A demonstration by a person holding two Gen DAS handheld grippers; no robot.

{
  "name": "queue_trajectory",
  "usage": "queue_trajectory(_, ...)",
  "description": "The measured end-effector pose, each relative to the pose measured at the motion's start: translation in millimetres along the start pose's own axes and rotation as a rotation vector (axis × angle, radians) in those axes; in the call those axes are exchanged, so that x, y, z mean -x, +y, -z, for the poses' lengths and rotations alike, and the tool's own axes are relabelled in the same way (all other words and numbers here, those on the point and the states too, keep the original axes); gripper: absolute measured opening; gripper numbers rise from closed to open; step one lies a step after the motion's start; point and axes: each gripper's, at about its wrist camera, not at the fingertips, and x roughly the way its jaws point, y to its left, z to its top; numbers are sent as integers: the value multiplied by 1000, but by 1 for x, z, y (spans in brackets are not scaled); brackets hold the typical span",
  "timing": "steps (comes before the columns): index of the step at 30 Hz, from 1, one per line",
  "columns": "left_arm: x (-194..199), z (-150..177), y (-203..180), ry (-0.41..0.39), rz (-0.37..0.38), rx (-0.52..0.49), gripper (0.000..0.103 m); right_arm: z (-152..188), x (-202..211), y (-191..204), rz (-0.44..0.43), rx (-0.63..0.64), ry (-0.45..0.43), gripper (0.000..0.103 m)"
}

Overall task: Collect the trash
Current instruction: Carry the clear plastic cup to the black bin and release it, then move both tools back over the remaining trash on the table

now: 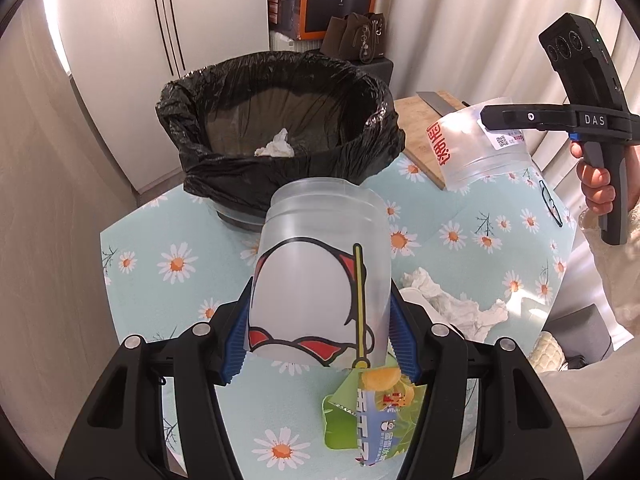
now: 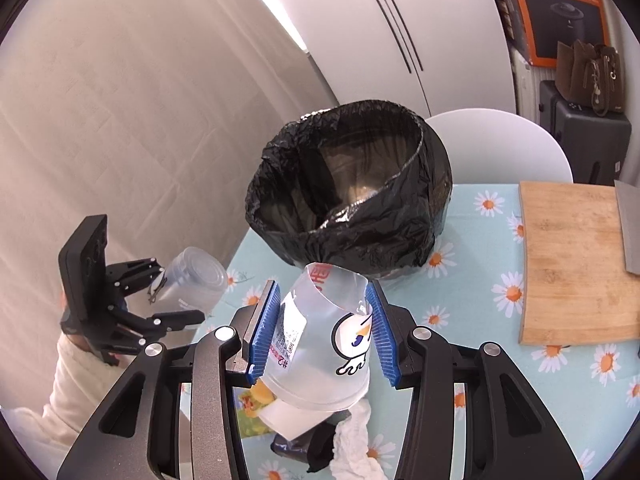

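My left gripper (image 1: 320,328) is shut on a frosted plastic cup (image 1: 320,272) with a red, black and yellow print, held above the table short of the trash bin (image 1: 280,120), which is lined with a black bag. A crumpled tissue (image 1: 276,146) lies inside the bin. My right gripper (image 2: 324,332) is shut on a clear plastic cup (image 2: 320,340) with red lettering and a label, held just before the bin (image 2: 348,196). That cup also shows in the left wrist view (image 1: 476,148), right of the bin.
A floral tablecloth (image 1: 180,264) covers the table. Crumpled tissues (image 1: 448,300) and a green snack wrapper (image 1: 376,412) lie near the front. A wooden cutting board (image 2: 576,260) with a knife blade (image 2: 630,228) lies right of the bin. A white chair (image 2: 500,144) stands behind.
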Motion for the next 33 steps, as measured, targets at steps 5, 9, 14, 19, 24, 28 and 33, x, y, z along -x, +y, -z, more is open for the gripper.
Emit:
queue_trajectory(5,4,-25,6,-26,25,-29,60,-23,6,11,-14,23,-49,41)
queue_trajectory(9,-1,-46,14,-31,35,-62,60,-41,5,16,-22,22,-88,41)
queue_trajectory(14,-13,-75,24,-42,69,-110,60,-64,-2,18,-13,32,-133,41)
queue_trajectory(19,-28,-104,33,-86,69,-166,65,-86,-22,8,-3,-15,-162,50)
queue_trajectory(24,-30,-119,48,-234,29,-135,97,-100,-35,2,86,-50,-235,84)
queue_trajectory(28,-35,-111,59,-234,37,-89,97,-100,-32,-8,107,-74,-254,86)
queue_trajectory(33,-37,-91,60,-193,5,-48,97,-87,-26,-20,118,-103,-242,86)
